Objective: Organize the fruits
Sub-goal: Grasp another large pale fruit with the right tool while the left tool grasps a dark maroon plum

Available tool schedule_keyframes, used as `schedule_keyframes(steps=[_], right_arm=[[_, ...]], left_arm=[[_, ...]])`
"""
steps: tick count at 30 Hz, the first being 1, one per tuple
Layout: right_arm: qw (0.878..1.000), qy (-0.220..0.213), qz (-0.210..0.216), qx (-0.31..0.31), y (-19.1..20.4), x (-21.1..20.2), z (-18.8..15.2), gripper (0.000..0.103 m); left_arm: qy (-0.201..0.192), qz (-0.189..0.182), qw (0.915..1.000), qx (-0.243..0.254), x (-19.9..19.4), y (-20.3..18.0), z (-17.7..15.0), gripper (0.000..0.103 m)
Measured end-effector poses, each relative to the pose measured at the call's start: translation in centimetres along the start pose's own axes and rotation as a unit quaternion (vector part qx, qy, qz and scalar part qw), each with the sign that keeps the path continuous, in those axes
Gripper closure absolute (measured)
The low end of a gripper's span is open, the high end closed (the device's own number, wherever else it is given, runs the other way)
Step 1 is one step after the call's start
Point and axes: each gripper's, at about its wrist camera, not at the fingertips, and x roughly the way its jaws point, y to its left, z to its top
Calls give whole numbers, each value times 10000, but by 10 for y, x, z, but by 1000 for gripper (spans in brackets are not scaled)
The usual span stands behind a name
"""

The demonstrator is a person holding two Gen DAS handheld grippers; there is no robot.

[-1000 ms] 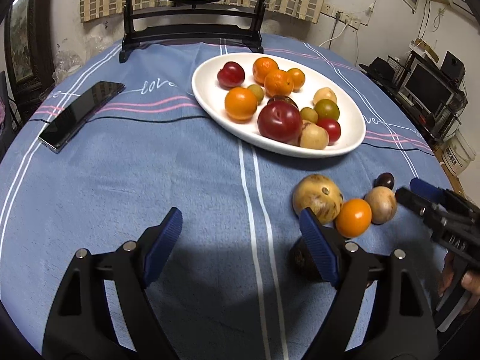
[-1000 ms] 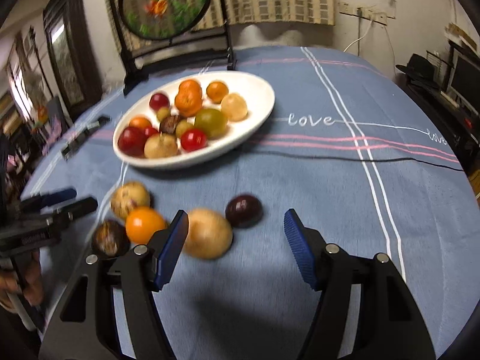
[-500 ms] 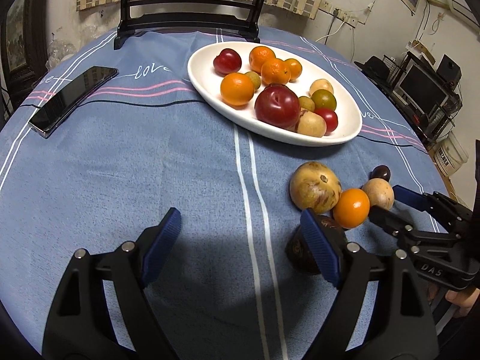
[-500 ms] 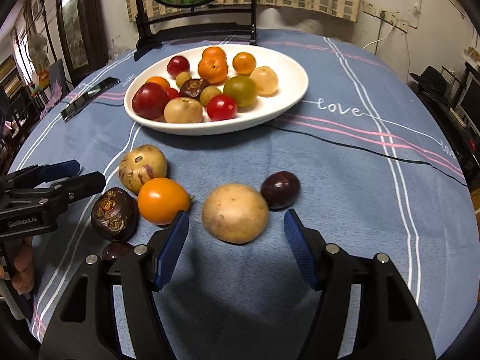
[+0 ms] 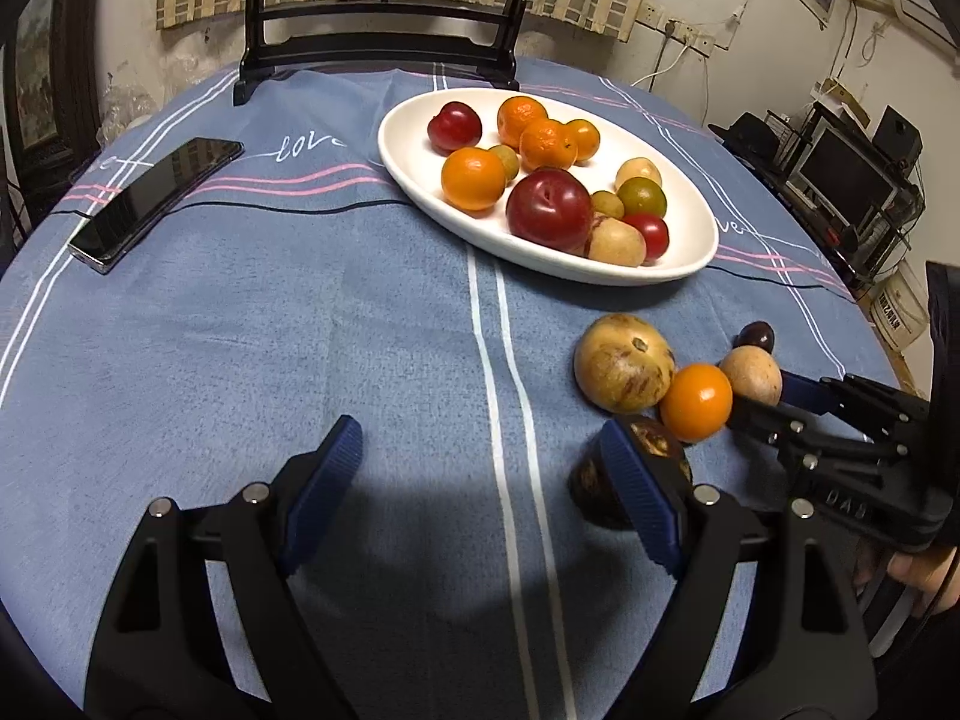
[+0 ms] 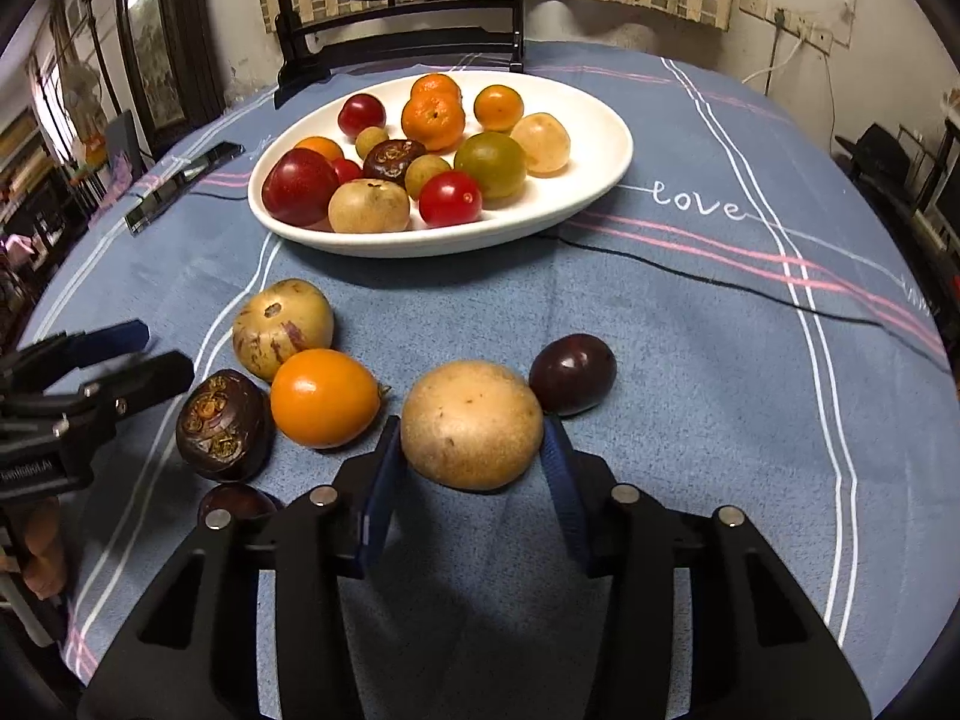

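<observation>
A white oval plate (image 6: pixel 600 138) (image 5: pixel 690 210) holds several fruits. Loose on the blue cloth lie a tan round fruit (image 6: pixel 471 423) (image 5: pixel 753 373), a dark plum (image 6: pixel 573 373) (image 5: pixel 756 335), an orange fruit (image 6: pixel 324 397) (image 5: pixel 696 401), a speckled yellow fruit (image 6: pixel 282 327) (image 5: pixel 624 361), a dark brown fruit (image 6: pixel 222 423) (image 5: pixel 660 450) and a small dark fruit (image 6: pixel 237 503). My right gripper (image 6: pixel 471 450) (image 5: pixel 774 399) is shut on the tan fruit, a pad on each side. My left gripper (image 5: pixel 480 480) (image 6: pixel 126 354) is open and empty, its right finger beside the dark brown fruit.
A black phone (image 5: pixel 156 201) lies at the far left of the round table. A dark wooden stand (image 5: pixel 378 54) with a round screen stands behind the plate. A black cable (image 6: pixel 720 282) runs across the cloth right of the plate.
My right gripper moved forward around the tan fruit and closed on it. My left gripper stayed open and drifted slightly.
</observation>
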Motion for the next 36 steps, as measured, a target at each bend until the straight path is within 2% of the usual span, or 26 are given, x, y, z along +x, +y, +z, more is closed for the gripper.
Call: schedule_keyframes(steps=[8, 16, 23, 24, 26, 33, 36], right_arm=[[9996, -146, 159, 159, -8, -16, -13, 57], [9992, -229, 303, 131, -10, -27, -23, 57], [9987, -317, 399, 85, -12, -34, -29, 57], [9986, -327, 407, 87, -14, -35, -31, 57], [9984, -341, 442, 120, -17, -36, -32, 57], [9972, -421, 584, 184, -22, -42, -35, 57], [9970, -442, 616, 165, -22, -43, -36, 57]], left_arm=[[-11, -58, 9991, 430, -13, -23, -16, 19], [191, -390, 9961, 764, -20, -57, -29, 19], [471, -190, 9957, 774, -7, -72, -32, 21], [498, -152, 9958, 753, -5, -73, -31, 22], [621, -96, 9958, 665, 2, -75, -30, 32], [638, 204, 9959, 614, 10, -86, -24, 40], [654, 165, 9963, 529, 9, -84, -23, 47]])
